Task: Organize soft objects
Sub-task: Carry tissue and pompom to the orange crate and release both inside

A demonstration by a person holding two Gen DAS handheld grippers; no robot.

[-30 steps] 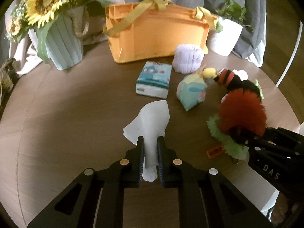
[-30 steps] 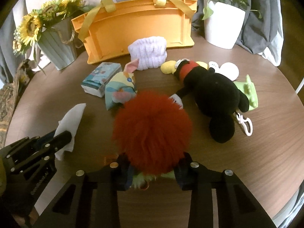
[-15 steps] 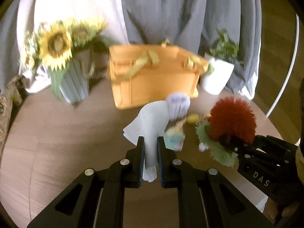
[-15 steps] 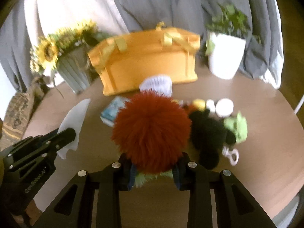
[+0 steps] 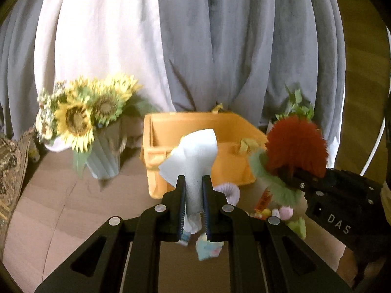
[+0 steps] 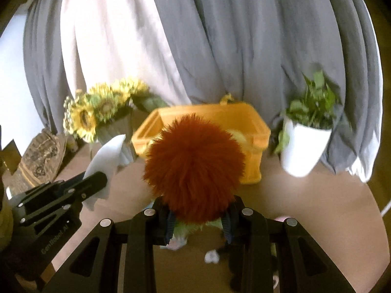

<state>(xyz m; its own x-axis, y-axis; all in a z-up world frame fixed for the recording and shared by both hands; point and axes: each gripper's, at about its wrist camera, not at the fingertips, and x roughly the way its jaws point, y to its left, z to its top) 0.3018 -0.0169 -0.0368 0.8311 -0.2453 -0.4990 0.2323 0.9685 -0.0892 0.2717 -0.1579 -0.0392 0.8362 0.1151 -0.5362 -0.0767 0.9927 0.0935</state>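
Above the worktop point(image 5: 73, 210), before the orange bin point(image 5: 227, 168): left gripper point(image 5: 193, 207) clamped on a white cloth point(image 5: 193, 156), right gripper point(image 6: 199, 222) clamped on a red plush point(image 6: 194, 168).

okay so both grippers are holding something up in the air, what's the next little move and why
Probably carry both loads forward over the open orange basket before releasing. The left gripper is shut on the white cloth and the right gripper is shut on the red fuzzy toy; both hang short of the basket's near wall, so letting go now would likely drop them on the table.
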